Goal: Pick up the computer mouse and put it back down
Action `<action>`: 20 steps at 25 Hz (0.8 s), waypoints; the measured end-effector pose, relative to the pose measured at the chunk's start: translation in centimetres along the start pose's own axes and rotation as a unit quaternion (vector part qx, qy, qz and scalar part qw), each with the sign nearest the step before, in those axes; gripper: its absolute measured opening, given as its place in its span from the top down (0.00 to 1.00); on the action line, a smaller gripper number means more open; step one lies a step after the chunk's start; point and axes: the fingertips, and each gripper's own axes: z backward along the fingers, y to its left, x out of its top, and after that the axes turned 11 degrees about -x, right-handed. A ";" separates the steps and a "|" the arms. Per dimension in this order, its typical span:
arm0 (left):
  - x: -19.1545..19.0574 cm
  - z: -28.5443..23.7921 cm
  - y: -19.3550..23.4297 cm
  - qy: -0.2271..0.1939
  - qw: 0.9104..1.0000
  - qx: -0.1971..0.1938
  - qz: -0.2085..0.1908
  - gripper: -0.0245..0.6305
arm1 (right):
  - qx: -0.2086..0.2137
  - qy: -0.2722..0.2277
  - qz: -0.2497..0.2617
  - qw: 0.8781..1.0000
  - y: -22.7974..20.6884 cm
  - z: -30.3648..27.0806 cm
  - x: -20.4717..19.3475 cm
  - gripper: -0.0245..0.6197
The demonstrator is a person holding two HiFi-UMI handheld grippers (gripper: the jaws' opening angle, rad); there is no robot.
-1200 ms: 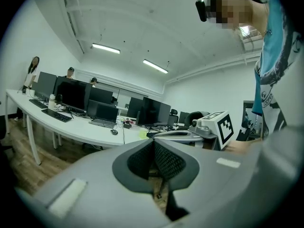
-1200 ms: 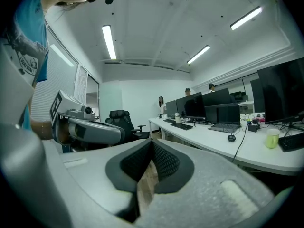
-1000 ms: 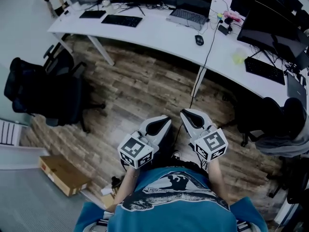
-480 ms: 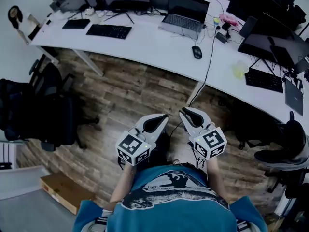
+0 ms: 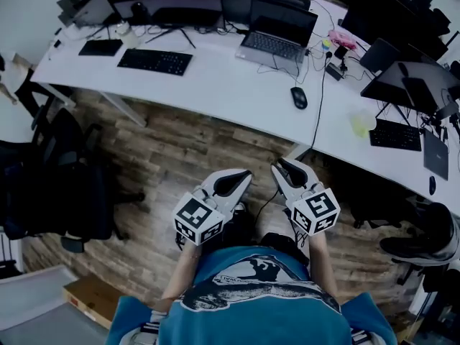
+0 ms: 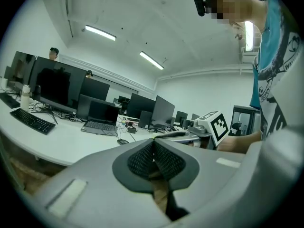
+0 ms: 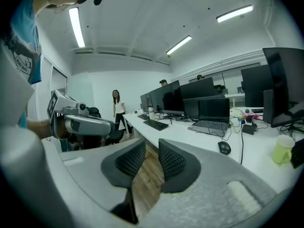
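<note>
A black computer mouse (image 5: 299, 98) lies on the white curved desk (image 5: 223, 85), to the right of an open laptop (image 5: 277, 31). It also shows in the left gripper view, mouse (image 6: 123, 141), and in the right gripper view, mouse (image 7: 224, 147). Both grippers hang over the wooden floor, well short of the desk and pointing toward it. My left gripper (image 5: 243, 175) is shut, pads touching, with nothing in it (image 6: 153, 144). My right gripper (image 5: 282, 166) has its jaws opening, and only floor shows in the narrow gap between them (image 7: 152, 148).
A black cable (image 5: 314, 124) drops from the desk edge to the floor ahead of the right gripper. Office chairs stand at the left (image 5: 65, 185) and right (image 5: 424, 236). Keyboards (image 5: 154, 61), monitors and a green mug (image 5: 361, 124) sit on the desk. A cardboard box (image 5: 90, 297) lies at lower left.
The desk has come nearer and the view has swung left as the person walks toward it. Both grippers travel along, held side by side. The right jaws have parted slightly.
</note>
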 end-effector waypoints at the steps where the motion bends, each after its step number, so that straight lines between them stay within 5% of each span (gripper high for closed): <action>1: 0.2 -0.1 0.6 0.000 1.000 -0.004 0.000 0.94 | -0.006 0.001 0.000 1.000 -0.3 -0.5 0.1 0.82; 14: 0.3 -3.1 4.1 0.014 0.999 -0.038 0.023 0.94 | -0.057 0.027 -0.022 0.998 -5.5 -3.3 -0.5 0.81; 20: 1.4 -6.2 6.4 0.013 0.999 -0.025 0.015 0.94 | -0.058 0.026 -0.029 0.998 -9.8 -5.7 0.1 0.81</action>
